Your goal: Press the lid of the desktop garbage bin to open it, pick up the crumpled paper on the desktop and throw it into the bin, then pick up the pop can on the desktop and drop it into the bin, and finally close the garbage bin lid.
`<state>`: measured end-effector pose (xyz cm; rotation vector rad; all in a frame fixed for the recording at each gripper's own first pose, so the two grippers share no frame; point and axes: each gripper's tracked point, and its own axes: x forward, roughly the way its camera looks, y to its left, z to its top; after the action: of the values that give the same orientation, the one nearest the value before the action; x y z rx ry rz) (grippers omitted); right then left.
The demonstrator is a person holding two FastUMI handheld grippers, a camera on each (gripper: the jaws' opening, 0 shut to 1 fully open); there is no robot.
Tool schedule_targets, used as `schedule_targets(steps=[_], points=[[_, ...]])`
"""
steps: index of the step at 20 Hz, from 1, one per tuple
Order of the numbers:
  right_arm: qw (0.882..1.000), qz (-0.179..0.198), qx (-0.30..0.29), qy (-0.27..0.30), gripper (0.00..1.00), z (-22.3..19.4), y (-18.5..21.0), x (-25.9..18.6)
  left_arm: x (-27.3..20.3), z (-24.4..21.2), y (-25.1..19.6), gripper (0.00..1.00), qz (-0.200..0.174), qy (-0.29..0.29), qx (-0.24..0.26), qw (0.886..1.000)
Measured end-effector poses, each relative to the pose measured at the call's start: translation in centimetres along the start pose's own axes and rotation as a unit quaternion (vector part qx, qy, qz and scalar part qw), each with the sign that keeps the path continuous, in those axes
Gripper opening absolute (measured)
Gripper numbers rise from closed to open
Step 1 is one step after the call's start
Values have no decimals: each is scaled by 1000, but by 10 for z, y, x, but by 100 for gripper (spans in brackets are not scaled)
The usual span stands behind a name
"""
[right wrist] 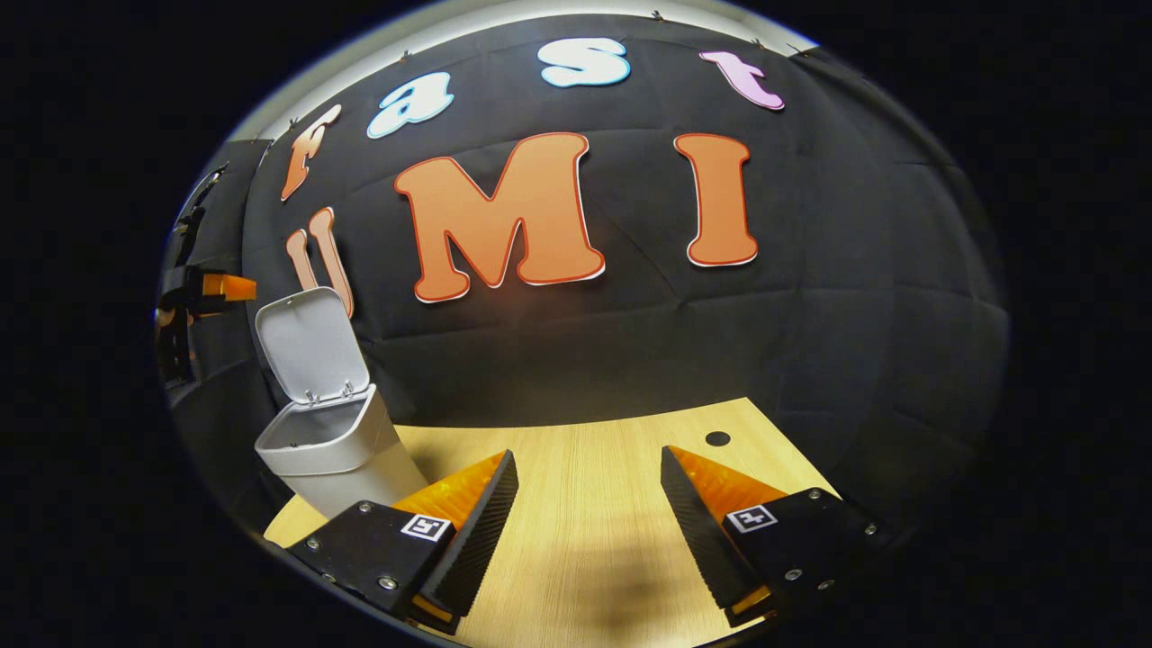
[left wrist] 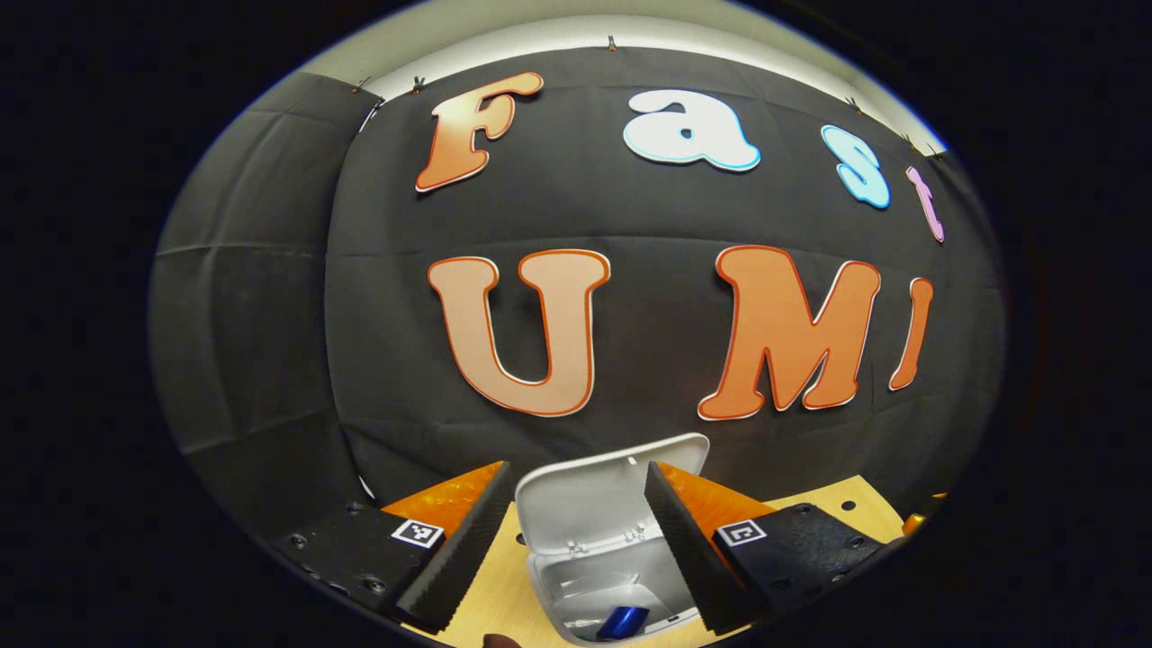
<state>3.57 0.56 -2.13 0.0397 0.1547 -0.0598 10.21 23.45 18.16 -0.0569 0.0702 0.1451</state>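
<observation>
Both tongs spread | bin [right wrist: 333,450] upright, lid [right wrist: 310,342] up | can [left wrist: 623,621] inside

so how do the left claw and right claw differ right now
The left claw hangs above the open garbage bin, looking down at a blue pop can inside; the right claw sits over bare wooden desktop with the bin off to its left. Both are open and hold nothing.
</observation>
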Motion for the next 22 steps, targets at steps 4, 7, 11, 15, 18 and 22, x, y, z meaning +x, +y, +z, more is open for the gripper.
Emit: schedule_targets(steps=[4,7,11,15,18,22], points=[[1000,4,6,7,95,-5,4,5,24,26,12,94,-7,14,-8,1000],[1000,4,6,10,95,-6,5,8,47,31,12,94,-23,51,-23,998],[1000,-4,11,19,95,-14,-3,11,80,21,16,96,-32,112,-43,992],[999,-11,27,28,95,-20,-7,13,106,2,14,95,-43,158,-23,986],[999,-8,28,36,95,-25,-5,13,113,-21,-2,95,-72,199,-23,977],[999,-5,21,43,95,-28,0,14,118,-38,-12,96,-81,214,-17,973]])
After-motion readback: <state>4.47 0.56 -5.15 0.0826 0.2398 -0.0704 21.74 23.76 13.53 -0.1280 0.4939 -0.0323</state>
